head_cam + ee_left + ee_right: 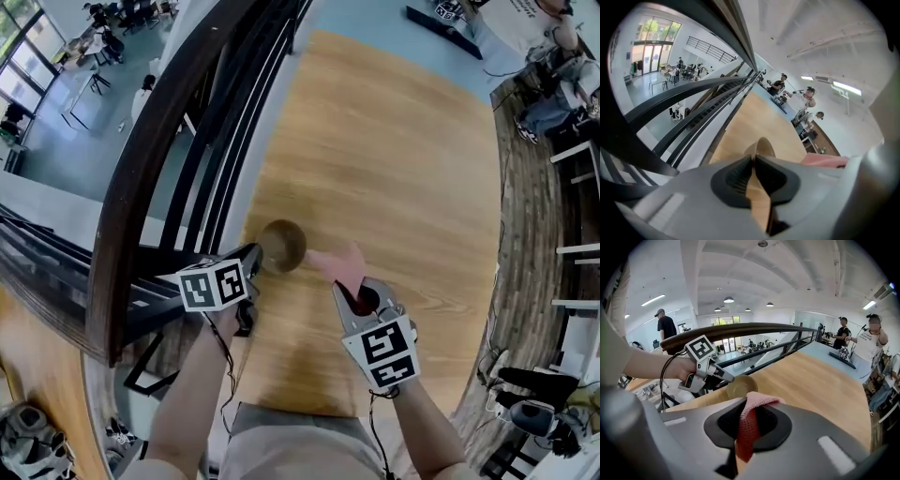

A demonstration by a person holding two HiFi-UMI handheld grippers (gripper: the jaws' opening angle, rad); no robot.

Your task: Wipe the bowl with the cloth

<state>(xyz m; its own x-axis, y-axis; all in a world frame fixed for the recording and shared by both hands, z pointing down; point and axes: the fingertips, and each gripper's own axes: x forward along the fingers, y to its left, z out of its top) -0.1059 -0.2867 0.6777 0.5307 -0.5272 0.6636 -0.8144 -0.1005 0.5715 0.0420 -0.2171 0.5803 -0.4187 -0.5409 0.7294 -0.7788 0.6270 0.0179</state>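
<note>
Left gripper (253,251), right gripper (358,289) — grey, marker-cubed, black-cabled

The bowl (765,146) looks mostly hidden behind the left hand-held gripper (753,158).

I see a coarse, matt pink knitted cloth (749,427). The round olive bowl (282,246) looks smooth and faintly glossy. The pale wooden tabletop (394,169) looks satin.

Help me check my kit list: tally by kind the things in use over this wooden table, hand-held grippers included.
bowl: 1
cloth: 1
hand-held gripper: 2, the left hand-held gripper and the right hand-held gripper
Total: 4
</note>
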